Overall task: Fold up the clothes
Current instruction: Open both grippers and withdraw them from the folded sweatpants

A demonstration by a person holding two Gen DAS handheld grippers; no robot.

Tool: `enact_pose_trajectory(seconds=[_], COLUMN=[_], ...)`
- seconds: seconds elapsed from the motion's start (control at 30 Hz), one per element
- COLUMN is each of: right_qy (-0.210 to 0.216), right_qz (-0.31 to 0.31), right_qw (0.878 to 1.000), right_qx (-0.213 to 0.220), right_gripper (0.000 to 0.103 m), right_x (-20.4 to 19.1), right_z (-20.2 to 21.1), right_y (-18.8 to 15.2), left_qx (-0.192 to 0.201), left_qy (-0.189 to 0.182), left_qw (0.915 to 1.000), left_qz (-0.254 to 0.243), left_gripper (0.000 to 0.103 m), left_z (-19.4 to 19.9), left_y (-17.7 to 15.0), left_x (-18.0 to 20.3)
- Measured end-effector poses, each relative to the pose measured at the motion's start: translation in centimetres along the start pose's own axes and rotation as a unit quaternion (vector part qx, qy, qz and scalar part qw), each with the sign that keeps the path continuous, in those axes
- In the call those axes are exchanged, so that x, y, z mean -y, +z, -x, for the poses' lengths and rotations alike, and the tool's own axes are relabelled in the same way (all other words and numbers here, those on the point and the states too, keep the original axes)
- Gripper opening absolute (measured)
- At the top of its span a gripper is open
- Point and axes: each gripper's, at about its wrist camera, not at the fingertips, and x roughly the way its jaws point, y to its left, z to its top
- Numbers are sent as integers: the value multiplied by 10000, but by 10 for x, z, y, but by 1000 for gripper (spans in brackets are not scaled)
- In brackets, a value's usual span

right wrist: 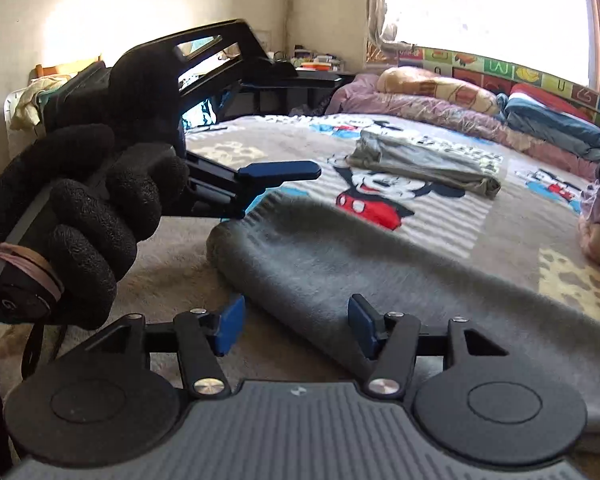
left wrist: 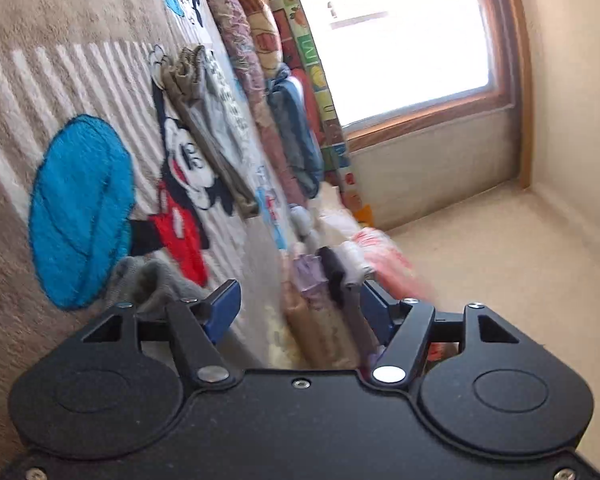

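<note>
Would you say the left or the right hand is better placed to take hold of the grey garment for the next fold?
Probably the right. The right gripper sits open directly over the near edge of the grey garment. The left gripper is open above the garment's far corner, its fingers clear of the cloth.

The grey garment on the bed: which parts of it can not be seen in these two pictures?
- Right wrist view: the grey garment runs off the right edge, and the right claw covers its near end.
- Left wrist view: only a bunched corner shows; the left claw hides the rest.
</note>
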Motion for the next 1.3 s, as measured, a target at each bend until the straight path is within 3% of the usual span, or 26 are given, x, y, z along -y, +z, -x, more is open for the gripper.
enact_pose_trajectory(seconds=[0.03,0.13,0.23,0.3,0.4,0.53,0.63,0.7,0.77,0.83,0.97,1.1,1.23,1.3], right_qy=[18,95,113,225,360,335,273,141,-11,-216,-62,-74,124,211], right_qz=[2,128,199,59,-30,-368,-837,-1314,-1993,-2767,-4093,-4775,-5184,-5176], right_qw=[9999,9997,9996,9996,9990,9987,9961,9912,9799,9606,9101,8722,8431,8432], right_qx=[-124,-168,-160,-168,-249,-86,34,64,81,136,644,1057,1423,1435], right_gripper=[65,78,81,83,84,82,82,82,82,82,72,70,70,70], right_x=[0,-3,-6,-2,1,2,20,43,75,112,173,210,240,248], right_z=[-6,-14,-17,-18,-11,33,73,96,118,138,181,206,216,215], right_y=[-4,-5,-6,-5,0,0,-18,-34,-56,-81,-129,-158,-177,-178], left_qx=[-55,-63,-10,114,733,1182,1353,1425,1468,1415,1013,726,741,800], left_qy=[274,487,676,542,193,-78,42,333,652,852,1351,1644,1804,1870], left_qw=[9996,9984,9968,9982,9971,9930,9908,9892,9870,9863,9855,9835,9808,9791], left_qz=[-72,-266,-420,-226,-21,-21,44,-116,-115,-11,188,213,77,-6], left_gripper=[64,64,57,54,60,65,65,65,65,65,65,65,65,65], left_z=[-6,-12,-16,-12,14,50,68,78,86,92,85,69,54,45], left_y=[-1,-4,-8,-7,-8,-17,-27,-31,-37,-47,-71,-89,-87,-80], left_x=[-3,-3,-5,-11,-6,7,14,25,30,29,21,16,14,12])
